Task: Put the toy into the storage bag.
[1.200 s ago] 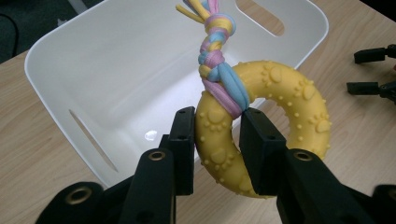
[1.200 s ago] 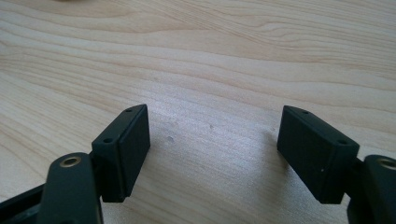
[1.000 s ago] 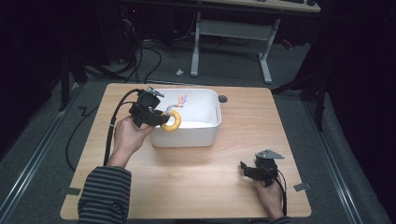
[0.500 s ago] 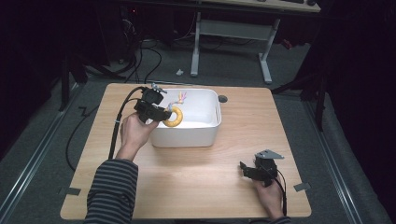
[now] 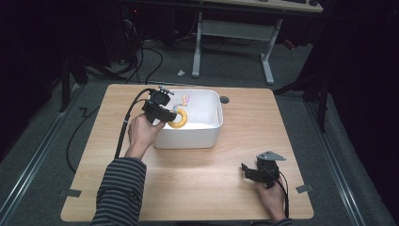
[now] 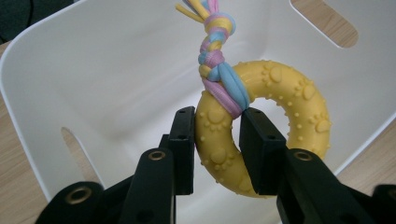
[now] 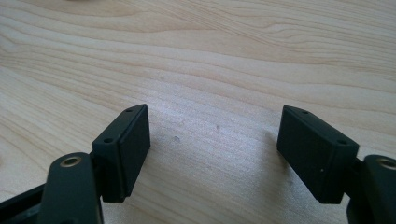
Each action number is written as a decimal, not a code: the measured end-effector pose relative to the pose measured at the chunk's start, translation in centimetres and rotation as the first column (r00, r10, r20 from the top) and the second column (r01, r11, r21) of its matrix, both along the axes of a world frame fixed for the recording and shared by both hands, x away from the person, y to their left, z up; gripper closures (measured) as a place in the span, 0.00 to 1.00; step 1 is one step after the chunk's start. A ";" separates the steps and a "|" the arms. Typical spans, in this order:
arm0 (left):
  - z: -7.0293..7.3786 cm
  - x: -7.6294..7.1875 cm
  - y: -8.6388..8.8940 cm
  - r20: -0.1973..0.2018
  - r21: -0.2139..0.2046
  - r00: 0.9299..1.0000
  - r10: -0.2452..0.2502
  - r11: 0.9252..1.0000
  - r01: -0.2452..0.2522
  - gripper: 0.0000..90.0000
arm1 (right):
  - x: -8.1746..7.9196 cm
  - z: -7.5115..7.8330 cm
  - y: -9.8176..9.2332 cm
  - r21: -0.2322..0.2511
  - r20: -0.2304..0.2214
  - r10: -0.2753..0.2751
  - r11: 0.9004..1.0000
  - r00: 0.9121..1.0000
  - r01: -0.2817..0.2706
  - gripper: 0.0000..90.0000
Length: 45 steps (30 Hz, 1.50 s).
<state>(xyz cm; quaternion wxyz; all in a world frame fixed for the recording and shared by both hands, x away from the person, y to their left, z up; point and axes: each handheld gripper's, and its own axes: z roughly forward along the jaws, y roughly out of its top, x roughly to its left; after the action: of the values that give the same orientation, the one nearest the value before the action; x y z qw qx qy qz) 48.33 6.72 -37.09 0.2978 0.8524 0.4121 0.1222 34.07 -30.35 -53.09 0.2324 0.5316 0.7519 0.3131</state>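
Observation:
A yellow ring toy (image 6: 261, 135) with paw-print bumps and a braided pastel rope (image 6: 215, 46) knotted to it hangs between the black jaws of my left gripper (image 6: 215, 135), which is shut on it. In the high view my left gripper (image 5: 170, 117) holds the yellow ring toy (image 5: 179, 119) over the left part of a white bin (image 5: 207, 134), inside its rim. My right gripper (image 7: 212, 144) stands open just above bare wood, with nothing between its jaws. In the high view my right gripper (image 5: 249, 172) sits near the table's front right corner.
The wooden table (image 5: 226, 188) carries the bin at its back middle. A black cable (image 5: 123, 132) trails from the left gripper across the table's left side. A white desk frame (image 5: 235, 42) stands on the dark floor beyond the table.
My left gripper has carried the ring toy rightward and down, from the bin's left rim to inside the bin. My right gripper has stayed put.

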 end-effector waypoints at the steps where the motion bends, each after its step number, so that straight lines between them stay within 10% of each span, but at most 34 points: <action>1: 0.0 0.0 -0.1 -0.001 0.004 1.000 -0.003 1.000 0.003 0.74 | 0.0 0.0 0.0 0.000 0.000 0.000 1.000 1.000 0.000 0.29; 32: -1.9 0.4 -0.9 -0.065 0.028 0.998 -0.003 1.000 0.005 0.73 | 0.0 0.0 0.0 0.000 0.000 0.001 1.000 1.000 -0.001 0.29; 45: -1.2 -0.2 -0.7 -0.030 -0.017 1.000 -0.004 1.000 0.003 0.50 | 0.0 0.0 0.0 -0.002 0.001 0.004 1.000 1.000 -0.004 0.28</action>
<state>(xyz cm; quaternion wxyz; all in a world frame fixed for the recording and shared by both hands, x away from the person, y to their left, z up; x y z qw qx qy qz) 48.14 5.99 -38.27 0.2989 0.8523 0.4161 0.1057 34.08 -30.34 -53.10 0.2326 0.5298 0.7532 0.3129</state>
